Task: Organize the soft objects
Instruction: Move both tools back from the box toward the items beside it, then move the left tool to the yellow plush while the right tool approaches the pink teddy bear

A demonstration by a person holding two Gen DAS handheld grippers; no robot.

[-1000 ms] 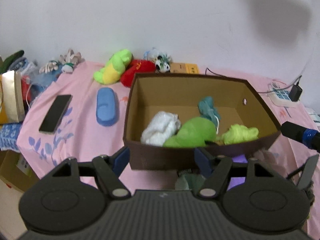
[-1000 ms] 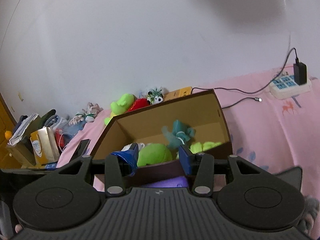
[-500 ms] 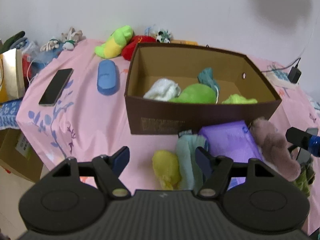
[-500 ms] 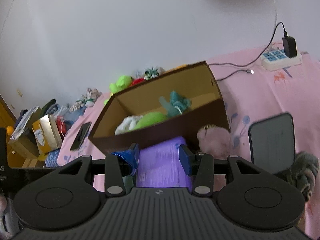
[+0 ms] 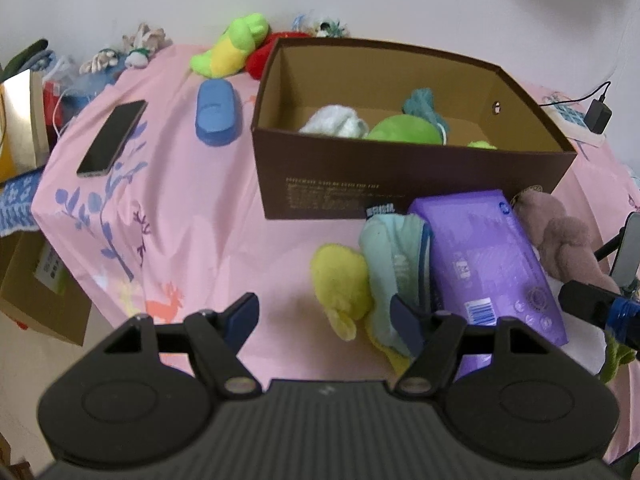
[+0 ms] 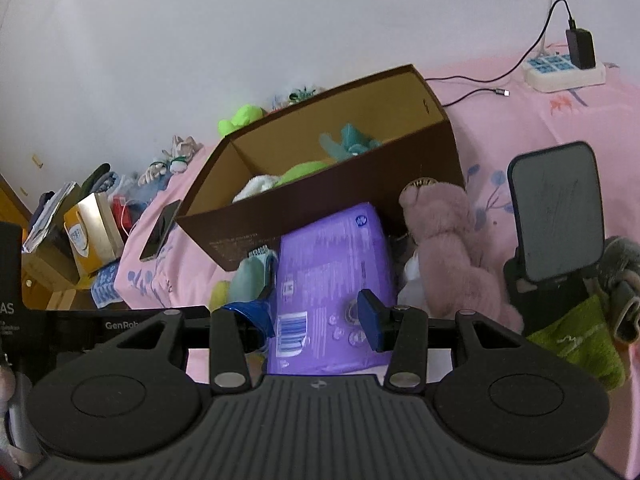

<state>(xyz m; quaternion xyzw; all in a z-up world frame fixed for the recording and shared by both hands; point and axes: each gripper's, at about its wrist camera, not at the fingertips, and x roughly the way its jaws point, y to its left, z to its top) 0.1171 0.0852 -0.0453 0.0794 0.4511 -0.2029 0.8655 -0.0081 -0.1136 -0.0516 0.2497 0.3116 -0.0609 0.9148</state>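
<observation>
A brown cardboard box (image 5: 400,184) stands on the pink bedspread and holds a white, a green and a teal soft toy (image 5: 400,130). In front of it lie a yellow plush (image 5: 340,280), a pale teal cloth (image 5: 394,256), a purple soft pack (image 5: 488,256) and a pink teddy bear (image 5: 560,240). My left gripper (image 5: 324,316) is open and empty above the yellow plush. My right gripper (image 6: 316,316) is open and empty above the purple pack (image 6: 328,272), with the teddy (image 6: 444,244) to its right and the box (image 6: 332,196) beyond.
A phone (image 5: 112,138) and a blue case (image 5: 218,118) lie left of the box. Plush toys (image 5: 232,50) sit along the back wall. A phone on a stand (image 6: 558,212) and a green cloth (image 6: 584,344) are at the right. A power strip (image 6: 564,70) lies far right.
Both grippers have drawn back and up from the box. The items in front of the box have come into view below them. Both stay open.
</observation>
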